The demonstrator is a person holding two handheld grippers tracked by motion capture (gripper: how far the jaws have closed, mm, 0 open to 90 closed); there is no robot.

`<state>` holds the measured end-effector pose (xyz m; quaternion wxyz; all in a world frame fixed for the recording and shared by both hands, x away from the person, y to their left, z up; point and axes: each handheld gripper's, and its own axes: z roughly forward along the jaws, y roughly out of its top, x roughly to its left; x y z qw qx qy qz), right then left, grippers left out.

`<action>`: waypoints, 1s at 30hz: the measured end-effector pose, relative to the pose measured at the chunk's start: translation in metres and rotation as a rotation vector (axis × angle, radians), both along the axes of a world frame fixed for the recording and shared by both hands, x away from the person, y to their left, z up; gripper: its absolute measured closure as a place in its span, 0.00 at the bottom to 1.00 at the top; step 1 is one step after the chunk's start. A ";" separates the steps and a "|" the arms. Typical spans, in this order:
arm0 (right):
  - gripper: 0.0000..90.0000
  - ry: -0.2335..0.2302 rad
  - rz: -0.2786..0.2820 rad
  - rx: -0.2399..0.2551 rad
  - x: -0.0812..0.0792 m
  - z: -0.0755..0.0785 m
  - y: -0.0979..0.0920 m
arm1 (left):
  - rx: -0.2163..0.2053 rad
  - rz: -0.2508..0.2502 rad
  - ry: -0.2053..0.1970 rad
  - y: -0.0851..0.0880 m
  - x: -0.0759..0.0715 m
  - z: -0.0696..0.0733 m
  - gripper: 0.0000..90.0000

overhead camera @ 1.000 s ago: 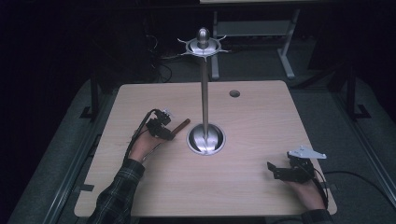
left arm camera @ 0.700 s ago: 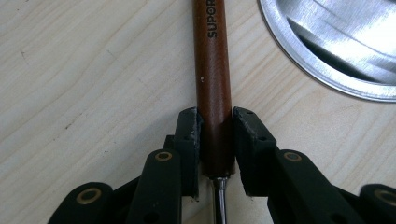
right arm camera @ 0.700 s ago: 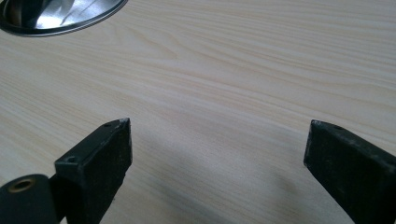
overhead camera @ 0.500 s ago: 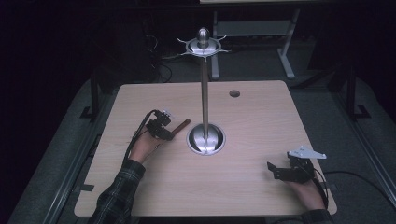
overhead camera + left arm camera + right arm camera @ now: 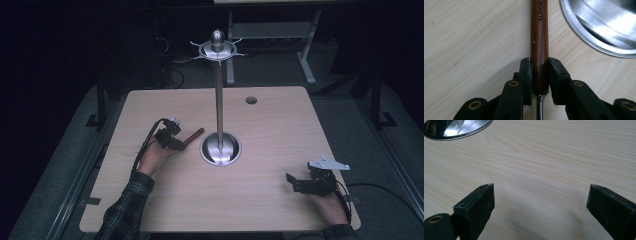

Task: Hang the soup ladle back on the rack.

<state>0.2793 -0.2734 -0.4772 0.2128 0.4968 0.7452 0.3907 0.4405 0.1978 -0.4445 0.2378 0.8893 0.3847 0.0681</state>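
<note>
A brown wooden handle (image 5: 539,37) marked SUPOR, with a metal shank at its near end, lies on the table. My left gripper (image 5: 540,61) has just been closing and is now shut on it, both pads pressing its sides. In the high view the left gripper (image 5: 175,141) sits left of the steel stand, and the handle (image 5: 195,134) points toward the stand's base. My right gripper (image 5: 295,184) rests near the table's front right, open. In its own view the right gripper (image 5: 540,192) has nothing but bare wood between its jaws.
A tall steel stand rises from a round domed base (image 5: 220,149) at the table's middle; its pole (image 5: 219,100) ends in a hooked crown (image 5: 217,47). The base (image 5: 604,27) lies close beside the handle. A cable hole (image 5: 251,100) sits toward the wooden table's (image 5: 280,125) far edge.
</note>
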 end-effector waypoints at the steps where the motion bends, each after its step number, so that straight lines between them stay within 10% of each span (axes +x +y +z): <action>1: 0.08 0.001 0.001 -0.002 0.000 0.000 0.000 | -0.010 0.000 -0.001 0.001 -0.001 0.001 0.82; 30: 0.08 -0.009 0.008 0.002 0.000 0.001 0.001 | -0.336 -0.050 -0.147 0.041 -0.033 0.063 0.82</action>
